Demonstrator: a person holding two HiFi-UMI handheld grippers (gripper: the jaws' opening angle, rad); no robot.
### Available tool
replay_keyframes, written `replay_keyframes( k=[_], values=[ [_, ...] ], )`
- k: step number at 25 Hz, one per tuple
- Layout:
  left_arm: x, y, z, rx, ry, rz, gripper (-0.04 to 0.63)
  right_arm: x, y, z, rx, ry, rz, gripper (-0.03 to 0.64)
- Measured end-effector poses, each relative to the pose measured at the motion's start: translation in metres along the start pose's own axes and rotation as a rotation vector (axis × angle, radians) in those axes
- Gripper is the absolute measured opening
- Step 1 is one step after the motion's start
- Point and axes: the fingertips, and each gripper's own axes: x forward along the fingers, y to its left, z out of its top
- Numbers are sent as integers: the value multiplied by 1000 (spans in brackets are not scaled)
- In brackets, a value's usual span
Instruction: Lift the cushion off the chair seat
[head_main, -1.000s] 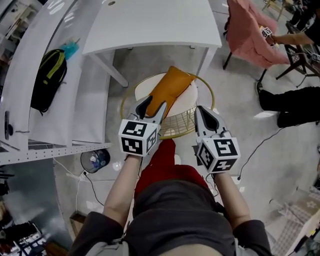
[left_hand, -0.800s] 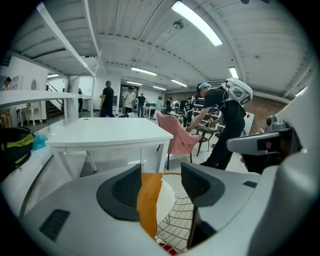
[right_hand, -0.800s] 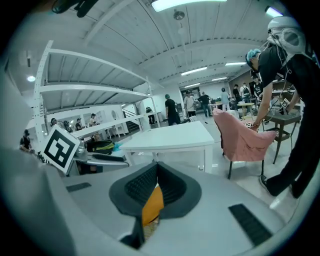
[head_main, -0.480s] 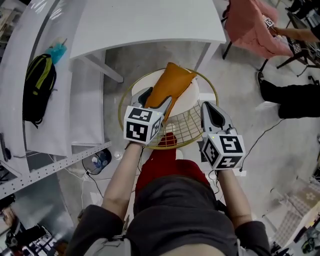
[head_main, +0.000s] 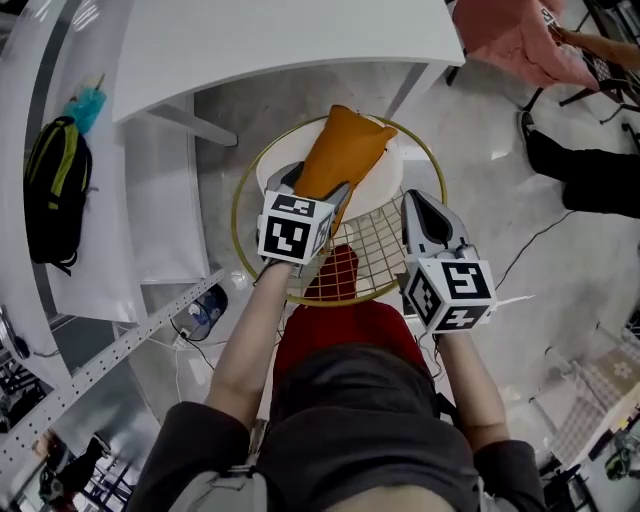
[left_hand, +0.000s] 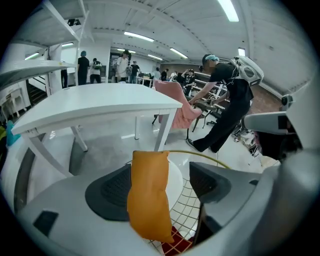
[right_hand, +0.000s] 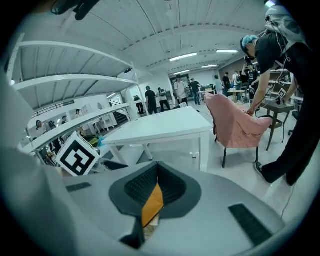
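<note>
the left gripper (head_main: 318, 185) has just been opened, the cushion (head_main: 345, 145) seen unpinched between its jaws; the right gripper (head_main: 425, 205) is clenched, empty.

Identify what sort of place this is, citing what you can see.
Probably a large shared lab or workshop hall: long ceiling strip lights, a plain white table, and several people standing about in the background.

- A white table (head_main: 290, 40) stands on the glossy grey floor (head_main: 560, 320).
- White shelving (head_main: 160, 200) runs along the left, with a black-and-yellow backpack (head_main: 55, 190) beside it.
- A pink-draped chair (head_main: 510, 40) stands beyond the table.
- Long ceiling light strips (left_hand: 227, 9) glow overhead.
</note>
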Motion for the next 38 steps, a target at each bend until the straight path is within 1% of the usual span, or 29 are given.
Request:
replay_keyframes(
  k=[5,9,14,20,26,30,32,35,38],
  values=[
    [26,16,-11,-17,57,-11,357,16,-5,-10,14,38,-6,18],
    [44,24,-21,-15,105,-19,357,24,-8,-23,35,80,-13,18],
    [63,26,-28,-5,141,-30,357,31,-14,-31,55,103,-29,18],
    [86,28,-41,-23,186,-42,357,48,-14,-47,66,145,-21,18],
    [100,34,-53,-48,230,-42,357,67,-15,-69,67,225,-7,18],
    [108,41,-61,-64,254,-39,357,86,-20,-87,105,290,7,18],
    [113,44,-65,-72,261,-40,357,95,-22,-95,107,320,11,18],
    [118,47,-72,-75,282,-44,357,106,-27,-102,92,346,8,18],
    [123,50,-79,-85,306,-45,357,118,-30,-108,111,375,10,18]
  ],
)
